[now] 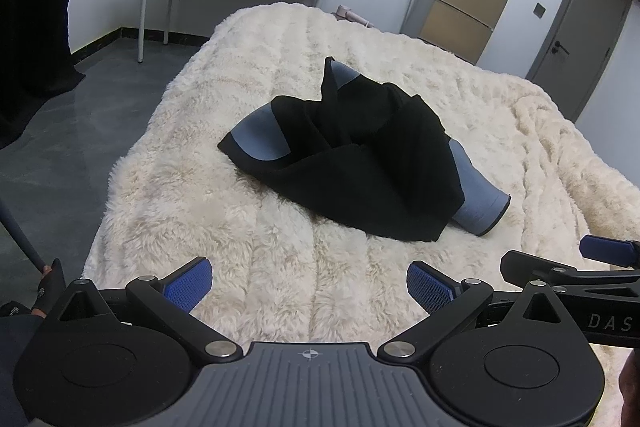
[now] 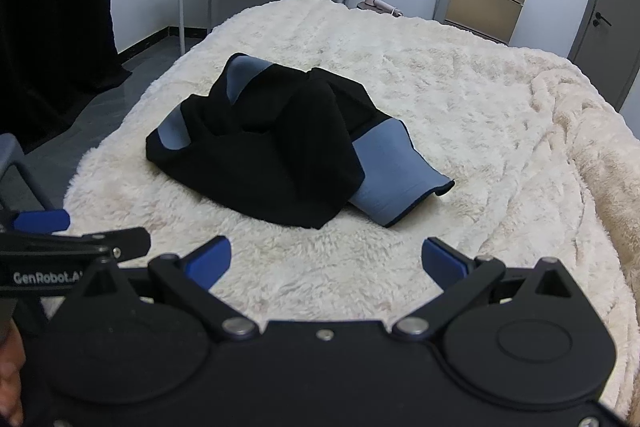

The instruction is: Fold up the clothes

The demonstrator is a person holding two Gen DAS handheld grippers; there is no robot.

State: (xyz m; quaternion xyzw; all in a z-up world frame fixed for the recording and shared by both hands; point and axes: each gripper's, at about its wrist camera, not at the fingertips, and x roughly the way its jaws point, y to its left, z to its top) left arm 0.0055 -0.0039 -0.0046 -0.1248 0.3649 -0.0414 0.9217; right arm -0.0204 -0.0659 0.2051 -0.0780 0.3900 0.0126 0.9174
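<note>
Black-and-blue garment [image 1: 352, 163] lies crumpled, its shape hard to read.

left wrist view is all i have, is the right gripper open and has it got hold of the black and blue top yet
Observer: The right gripper is open, jaws wide apart, with only the fluffy blanket showing between them.
Operator: so how close is it to the top
Observer: Short of it. The black and blue top lies ahead in a crumpled heap, with bare blanket between its near hem and the fingertips.
Operator: what's straight ahead of it
Observer: The near black corner, with the blue sleeve cuff lying flat just to its right.
</note>
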